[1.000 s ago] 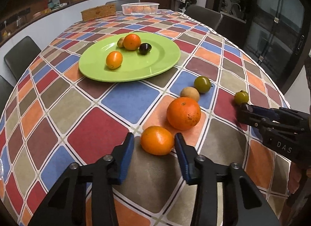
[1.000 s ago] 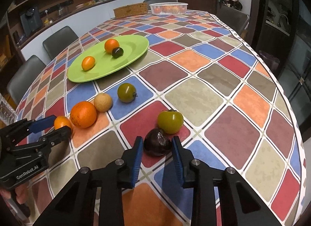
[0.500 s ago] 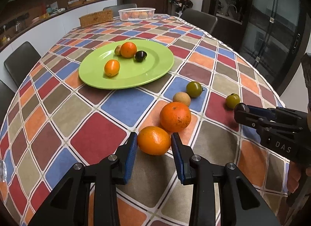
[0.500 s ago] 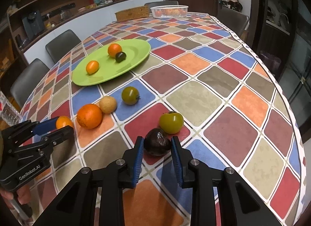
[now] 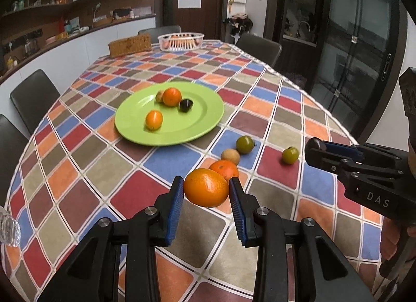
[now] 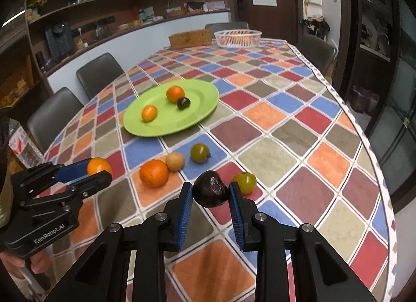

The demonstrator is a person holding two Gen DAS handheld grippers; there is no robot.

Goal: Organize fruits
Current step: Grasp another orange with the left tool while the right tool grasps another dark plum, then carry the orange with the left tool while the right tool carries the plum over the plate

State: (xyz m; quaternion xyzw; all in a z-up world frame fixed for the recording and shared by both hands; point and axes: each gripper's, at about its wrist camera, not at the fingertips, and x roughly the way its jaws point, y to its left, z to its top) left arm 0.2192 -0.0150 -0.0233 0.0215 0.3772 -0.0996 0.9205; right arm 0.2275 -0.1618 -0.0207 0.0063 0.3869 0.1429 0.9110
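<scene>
My left gripper [image 5: 206,188] is shut on an orange [image 5: 206,187], held above the checkered tablecloth. My right gripper [image 6: 210,192] is shut on a dark purple fruit [image 6: 211,192], also lifted off the cloth. A green plate [image 5: 135,125] further back carries two orange fruits, a small tan one and a dark one. On the cloth between plate and grippers lie a second orange [image 5: 226,168], a tan round fruit [image 5: 230,155] and two green fruits [image 5: 245,144] [image 5: 290,155]. The left gripper with its orange also shows at the left in the right wrist view [image 6: 97,170].
A white basket [image 5: 181,40] and a wicker box [image 5: 129,45] stand at the table's far end. Dark chairs [image 5: 33,99] line the left side and far end. A plastic bottle [image 6: 22,146] stands at the left edge. The table's right edge [image 6: 374,156] drops to the floor.
Both grippers closed on their fruits and rose, lifting the orange and the dark purple fruit off the cloth. The plate now sits further away in both views.
</scene>
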